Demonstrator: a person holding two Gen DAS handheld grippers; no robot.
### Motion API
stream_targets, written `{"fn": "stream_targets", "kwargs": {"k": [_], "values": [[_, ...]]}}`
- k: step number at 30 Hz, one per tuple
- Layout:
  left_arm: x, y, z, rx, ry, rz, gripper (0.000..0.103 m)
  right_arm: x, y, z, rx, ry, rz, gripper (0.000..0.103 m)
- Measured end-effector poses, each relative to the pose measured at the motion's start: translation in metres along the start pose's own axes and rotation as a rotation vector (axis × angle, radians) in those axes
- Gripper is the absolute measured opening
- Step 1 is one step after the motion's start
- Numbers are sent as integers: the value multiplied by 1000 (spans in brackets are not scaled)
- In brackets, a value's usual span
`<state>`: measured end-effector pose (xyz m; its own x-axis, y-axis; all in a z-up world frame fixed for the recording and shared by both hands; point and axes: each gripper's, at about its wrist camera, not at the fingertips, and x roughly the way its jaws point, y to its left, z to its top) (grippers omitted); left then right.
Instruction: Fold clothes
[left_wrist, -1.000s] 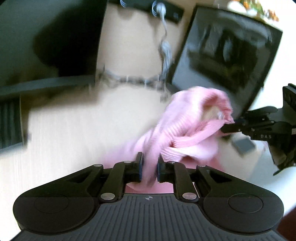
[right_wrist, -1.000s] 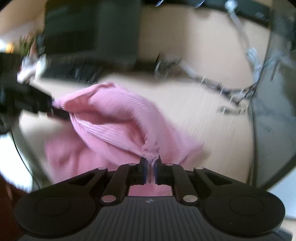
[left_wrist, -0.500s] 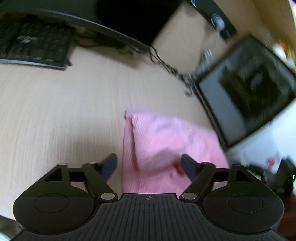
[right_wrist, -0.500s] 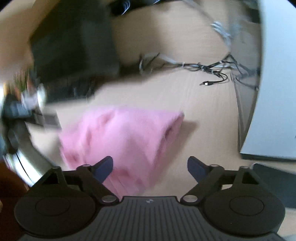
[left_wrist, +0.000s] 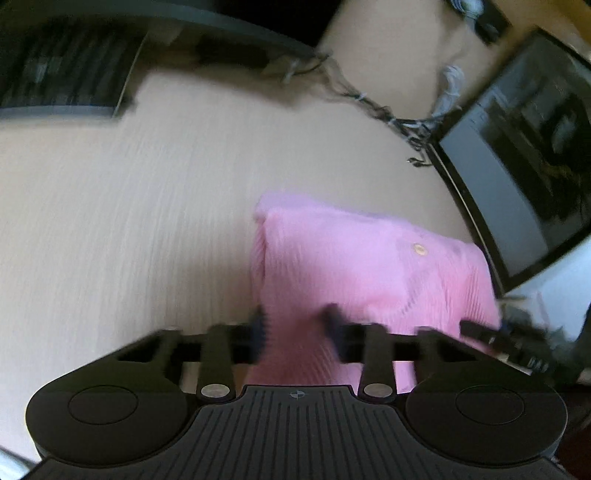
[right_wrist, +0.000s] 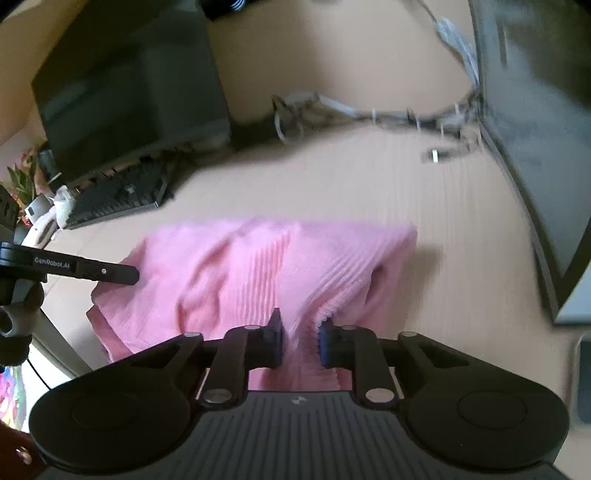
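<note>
A pink ribbed sweater lies folded on the pale wooden desk, one small button facing up. My left gripper is blurred at the sweater's near edge, its jaws closing with pink cloth between them. In the right wrist view the sweater spreads leftwards, and my right gripper is closing on a bunched ridge at its near right part, pads against the knit. The left gripper's finger reaches the sweater's left edge. The right gripper's tip shows at the sweater's right corner.
A black keyboard lies at the far left of the desk below a dark monitor. A second screen stands at the right. Tangled cables run along the back. Bare desk lies left of the sweater.
A second ago both grippers held the sweater raised; half a second ago it lay on the desk with both jaws wide apart. Now both jaws have closed in on its near edge.
</note>
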<state>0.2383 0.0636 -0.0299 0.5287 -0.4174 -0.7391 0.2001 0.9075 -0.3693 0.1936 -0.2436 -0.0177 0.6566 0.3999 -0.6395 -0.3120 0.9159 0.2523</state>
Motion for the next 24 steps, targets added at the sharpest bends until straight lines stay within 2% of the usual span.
{"fn": "stream_targets", "kwargs": {"k": [1,4,7,11,13,15,20,24], "values": [[-6,-6,2,34,-19,3,12,-7,3,5,-2,-8,13,15],[-33,-18,9,64,-59,-58,11,-27,12,9,-11,-13,72,15],[-53,-26,2,104,-74,-71,11,-27,7,-8,37,51,104,16],[-37,-14,-21,89,17,-17,13,1,2,-44,44,184,54,18],[-18,-6,-35,74,87,31,18,4,7,-48,17,175,40,18],[-9,-4,-42,63,106,41,19,7,11,-44,-4,162,26,18],[5,-2,-24,82,57,59,19,34,10,-21,-40,91,-20,18],[29,8,19,70,-14,78,19,56,5,17,-2,64,-77,23]]}}
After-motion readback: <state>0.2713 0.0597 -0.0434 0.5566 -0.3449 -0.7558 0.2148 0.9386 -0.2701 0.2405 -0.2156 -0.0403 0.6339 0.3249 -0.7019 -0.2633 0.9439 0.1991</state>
